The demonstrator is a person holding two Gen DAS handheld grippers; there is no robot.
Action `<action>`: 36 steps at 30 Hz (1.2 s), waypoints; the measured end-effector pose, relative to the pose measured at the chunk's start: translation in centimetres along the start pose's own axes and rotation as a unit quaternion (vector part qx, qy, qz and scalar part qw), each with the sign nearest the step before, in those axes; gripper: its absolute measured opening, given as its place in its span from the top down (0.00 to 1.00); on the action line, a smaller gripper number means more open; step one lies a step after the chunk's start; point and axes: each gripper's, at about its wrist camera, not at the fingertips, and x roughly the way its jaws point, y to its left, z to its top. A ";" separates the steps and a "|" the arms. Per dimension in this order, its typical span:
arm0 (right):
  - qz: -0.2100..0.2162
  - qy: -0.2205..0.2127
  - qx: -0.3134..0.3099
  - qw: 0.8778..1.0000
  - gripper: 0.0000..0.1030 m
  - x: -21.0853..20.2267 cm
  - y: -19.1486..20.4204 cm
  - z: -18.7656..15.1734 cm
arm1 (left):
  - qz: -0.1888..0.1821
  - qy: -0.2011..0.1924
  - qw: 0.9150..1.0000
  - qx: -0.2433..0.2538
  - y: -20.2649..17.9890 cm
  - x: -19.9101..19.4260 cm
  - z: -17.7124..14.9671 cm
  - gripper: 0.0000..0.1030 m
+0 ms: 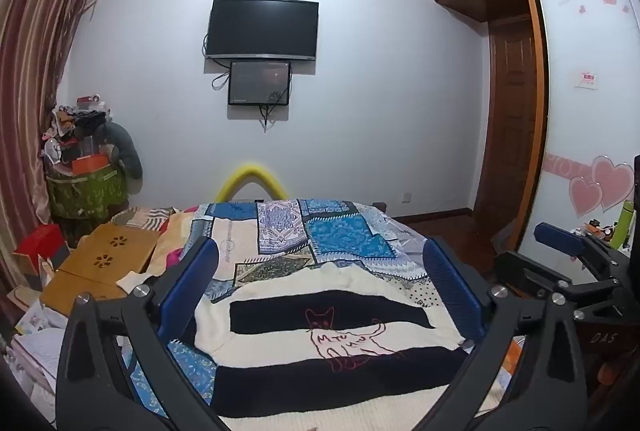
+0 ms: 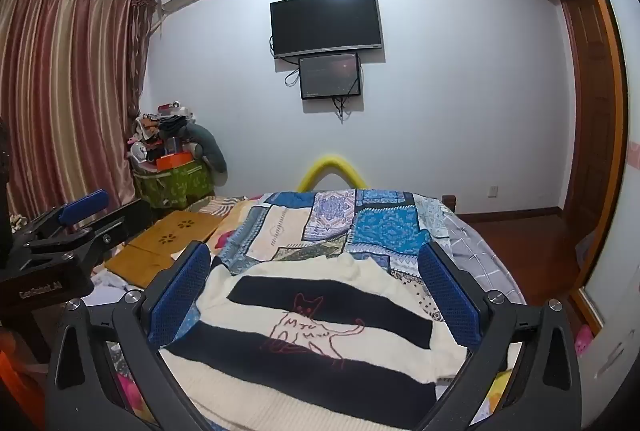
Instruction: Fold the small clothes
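Observation:
A small cream and black striped sweater with a red cat outline lies flat on the patchwork quilt of a bed; it also shows in the right wrist view. My left gripper is open and empty, held above the near part of the sweater, jaws wide apart. My right gripper is open and empty too, above the sweater a little to the right. The right gripper also shows at the right edge of the left wrist view, and the left gripper at the left edge of the right wrist view.
A folded wooden lap table lies on the bed's left side. A green bin piled with clutter stands by the curtain. A yellow foam arch sits at the bed's far end. A wardrobe and wooden floor are to the right.

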 end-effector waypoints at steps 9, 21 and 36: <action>0.000 -0.001 0.003 1.000 0.00 0.0 -0.1 0.1 | 0.007 0.009 1.000 -0.015 1.6 0.8 0.2 0.00; -0.003 -0.005 0.003 1.000 0.00 -0.3 -0.3 0.1 | 0.013 0.010 1.000 -0.010 1.0 1.0 0.0 0.00; -0.004 -0.003 0.005 1.000 0.00 -0.2 -0.5 0.1 | 0.012 0.004 1.000 0.000 0.3 0.6 0.2 0.00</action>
